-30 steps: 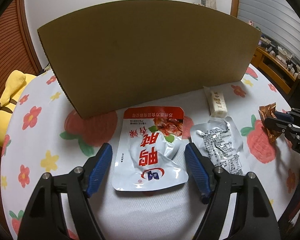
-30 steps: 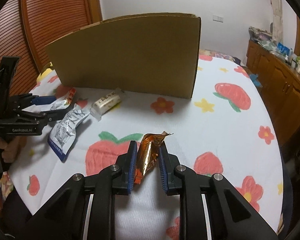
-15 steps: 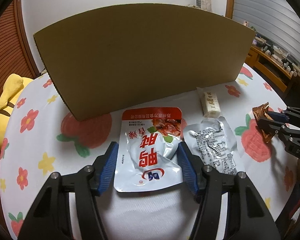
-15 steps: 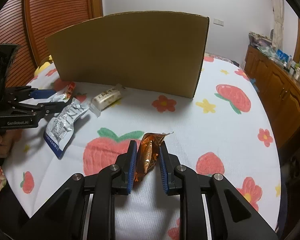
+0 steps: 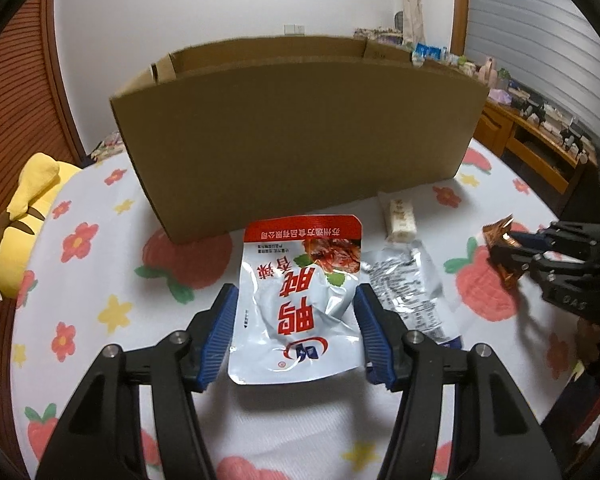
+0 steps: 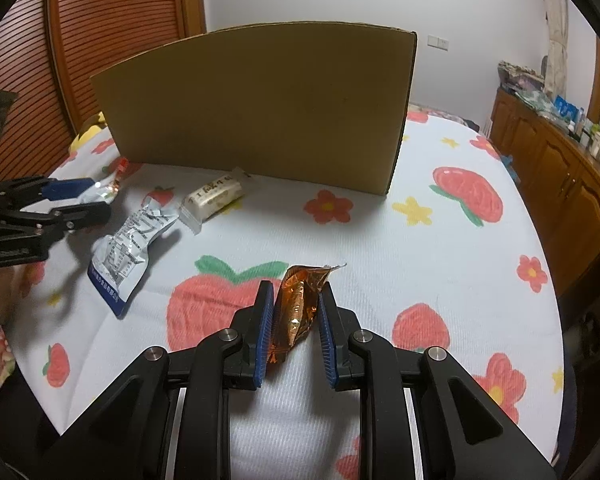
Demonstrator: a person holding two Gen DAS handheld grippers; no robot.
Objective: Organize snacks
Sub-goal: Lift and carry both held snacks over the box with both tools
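The cardboard box (image 5: 296, 128) stands open-topped at the far side. Just before its front wall, the left gripper (image 5: 296, 332) pinches the red-and-white pouch (image 5: 300, 304) by both side edges. To the box's right front, the right gripper (image 6: 296, 320) is clamped on the orange wrapper (image 6: 300, 304). Pick-up seems done; next, each must likely rise above the box rim and release inside.

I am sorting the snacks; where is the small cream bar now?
In the left wrist view the cream bar lies right of centre, beside the cardboard box, just beyond the silver pouch.
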